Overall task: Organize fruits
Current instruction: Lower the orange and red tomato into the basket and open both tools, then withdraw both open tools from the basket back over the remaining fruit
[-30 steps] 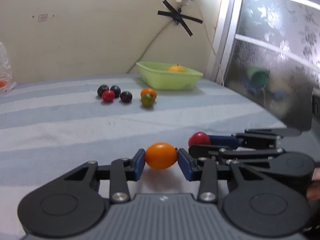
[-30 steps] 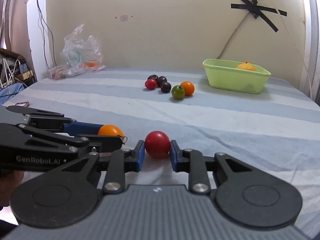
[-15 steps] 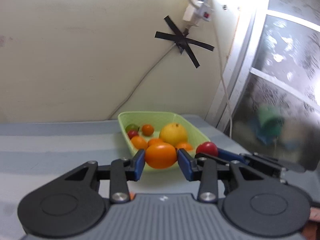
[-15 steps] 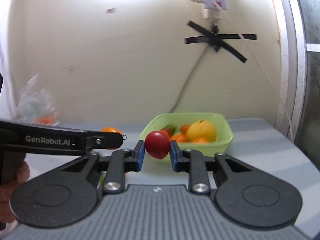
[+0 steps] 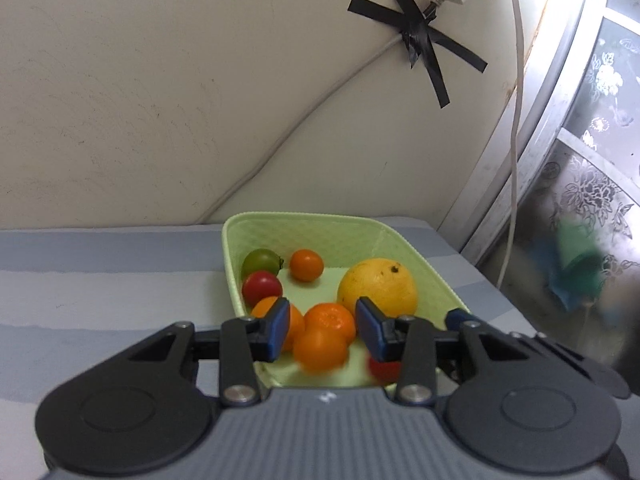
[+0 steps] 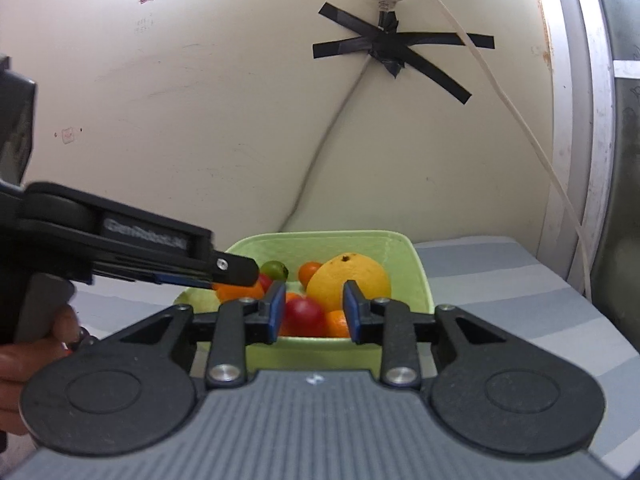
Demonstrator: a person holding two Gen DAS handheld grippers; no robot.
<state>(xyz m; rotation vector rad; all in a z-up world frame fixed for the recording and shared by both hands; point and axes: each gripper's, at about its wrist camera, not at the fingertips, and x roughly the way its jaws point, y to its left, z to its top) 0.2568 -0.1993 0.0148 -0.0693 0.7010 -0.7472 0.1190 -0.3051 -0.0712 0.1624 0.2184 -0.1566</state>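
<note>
over green tray (image 5: 434, 276), blurred orange tomato (image 5: 320, 350)

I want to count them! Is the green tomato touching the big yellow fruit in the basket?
Apart. The left wrist view shows bare basket floor between the green tomato and the yellow fruit.

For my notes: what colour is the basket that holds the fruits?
Light green; the basket shows best in the left wrist view.

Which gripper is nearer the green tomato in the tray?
Left. The left gripper reaches right beside the green tomato at the far left of the tray; the right gripper sits back at the near rim.
</note>
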